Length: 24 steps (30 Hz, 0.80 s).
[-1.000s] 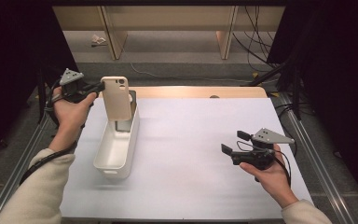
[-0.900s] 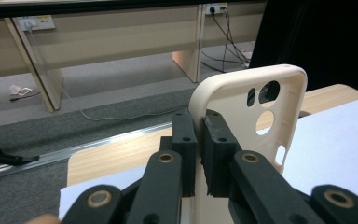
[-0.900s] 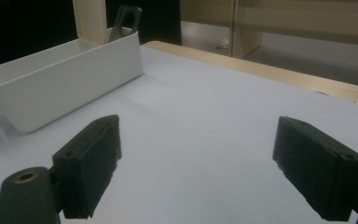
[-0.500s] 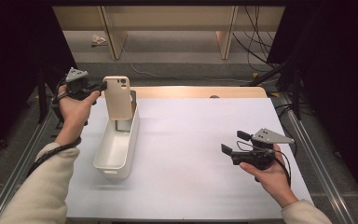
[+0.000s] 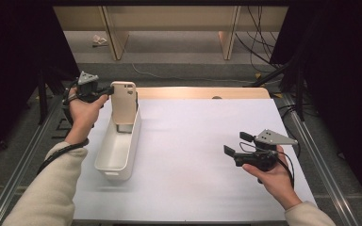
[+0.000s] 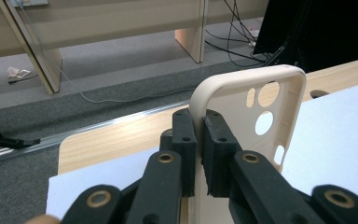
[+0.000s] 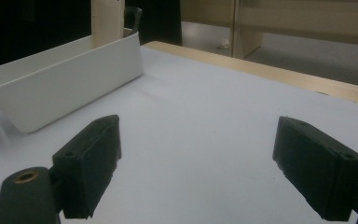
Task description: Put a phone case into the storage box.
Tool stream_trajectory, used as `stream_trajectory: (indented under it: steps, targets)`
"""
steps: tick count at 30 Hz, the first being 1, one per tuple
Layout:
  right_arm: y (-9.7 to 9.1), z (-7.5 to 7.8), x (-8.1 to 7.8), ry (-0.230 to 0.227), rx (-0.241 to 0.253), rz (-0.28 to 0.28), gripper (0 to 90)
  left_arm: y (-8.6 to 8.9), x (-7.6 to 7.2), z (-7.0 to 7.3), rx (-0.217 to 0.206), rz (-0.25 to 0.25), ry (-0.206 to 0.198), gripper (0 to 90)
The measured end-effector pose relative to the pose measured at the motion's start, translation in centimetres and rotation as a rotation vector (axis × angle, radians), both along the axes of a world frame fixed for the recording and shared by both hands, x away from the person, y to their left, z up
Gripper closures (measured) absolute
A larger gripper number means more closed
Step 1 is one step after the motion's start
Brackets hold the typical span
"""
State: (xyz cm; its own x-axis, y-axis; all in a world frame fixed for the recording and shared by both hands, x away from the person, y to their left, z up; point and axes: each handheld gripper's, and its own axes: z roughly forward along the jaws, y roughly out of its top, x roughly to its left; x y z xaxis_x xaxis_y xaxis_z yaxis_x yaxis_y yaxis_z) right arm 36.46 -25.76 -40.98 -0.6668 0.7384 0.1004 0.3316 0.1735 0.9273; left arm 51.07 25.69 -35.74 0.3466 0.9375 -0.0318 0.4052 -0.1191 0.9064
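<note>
Left hand-held gripper (image 5: 104, 90) clamps the beige phone case (image 5: 124, 101) upright over the white bin (image 5: 118, 153).

On the counter (image 5: 193, 141): bin (image 5: 118, 150) at left, phone case (image 5: 124, 101) upright over its far end; left gripper (image 5: 104, 91) just left of case, right gripper (image 5: 233, 146) well apart, far right.

phone case's (image 5: 123, 101) lower end hidden in bin (image 5: 104, 162).

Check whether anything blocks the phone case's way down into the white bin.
Nothing visible does. The left gripper pinches the phone case by its edge, upright over the far end of the white bin, whose inside looks empty.
</note>
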Motion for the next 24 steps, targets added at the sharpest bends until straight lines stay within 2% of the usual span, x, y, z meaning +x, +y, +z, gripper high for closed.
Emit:
stream_trajectory:
  steps: [3, 13, 24]
  targets:
    - [0.0, 0.0, 0.0, 0.0, 0.0, 0.0, 16.2, -0.1, 0.2, -0.3, 0.011, 0.004, 0.007, 84.0]
    - [0.0, 0.0, 0.0, 0.0, -0.002, 0.001, 16.2, -0.2, 0.5, -0.9, 0.01, 0.016, 0.02, 83.9]
    - [0.0, 0.0, 0.0, -0.001, -0.004, 0.0, 16.2, 0.1, 0.5, -1.9, -0.013, 0.04, 0.042, 83.7]
